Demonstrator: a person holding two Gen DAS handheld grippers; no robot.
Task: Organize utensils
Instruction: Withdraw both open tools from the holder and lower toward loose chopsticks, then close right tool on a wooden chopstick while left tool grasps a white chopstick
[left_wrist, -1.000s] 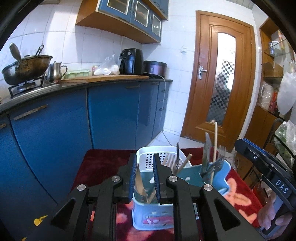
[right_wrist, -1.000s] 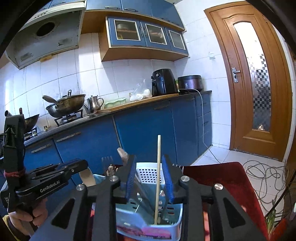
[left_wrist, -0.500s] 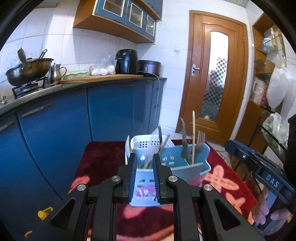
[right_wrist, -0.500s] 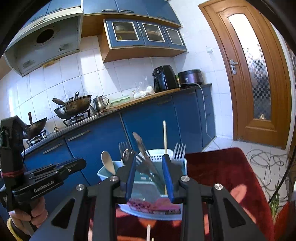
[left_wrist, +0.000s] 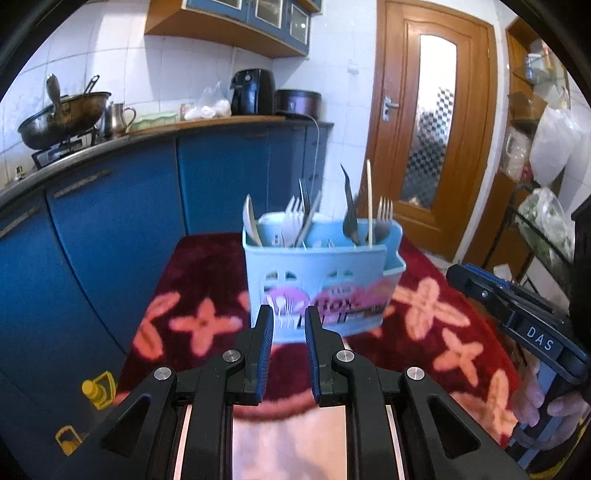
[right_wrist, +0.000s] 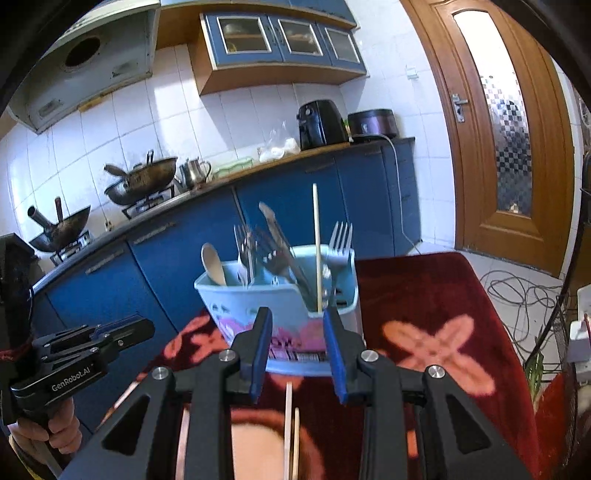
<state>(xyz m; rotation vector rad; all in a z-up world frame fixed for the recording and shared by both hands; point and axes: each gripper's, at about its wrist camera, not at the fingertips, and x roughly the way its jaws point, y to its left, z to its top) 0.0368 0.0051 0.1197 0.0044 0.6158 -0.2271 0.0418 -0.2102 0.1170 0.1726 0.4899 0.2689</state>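
The light-blue plastic utensil caddy stood on the dark red floral cloth, at about twelve o'clock from both grippers and a little beyond their tips. It held a wooden spoon, several forks, dark metal pieces and one upright chopstick. I judged the caddy light and thin-walled, easy to tip, so its rim looked the safer place to take it. The metal forks seemed stiff and slippery, better pinched low on the handle. Two more chopsticks lay on the cloth at six o'clock in the right wrist view; they looked thin and light, likely to roll, so a grip near the middle seemed best. The left gripper had its jaws a narrow gap apart, with nothing between them. The right gripper stood wider and also empty. The cloth looked soft and slightly uneven. Blue kitchen cabinets were at ten o'clock and a wooden door at two o'clock.
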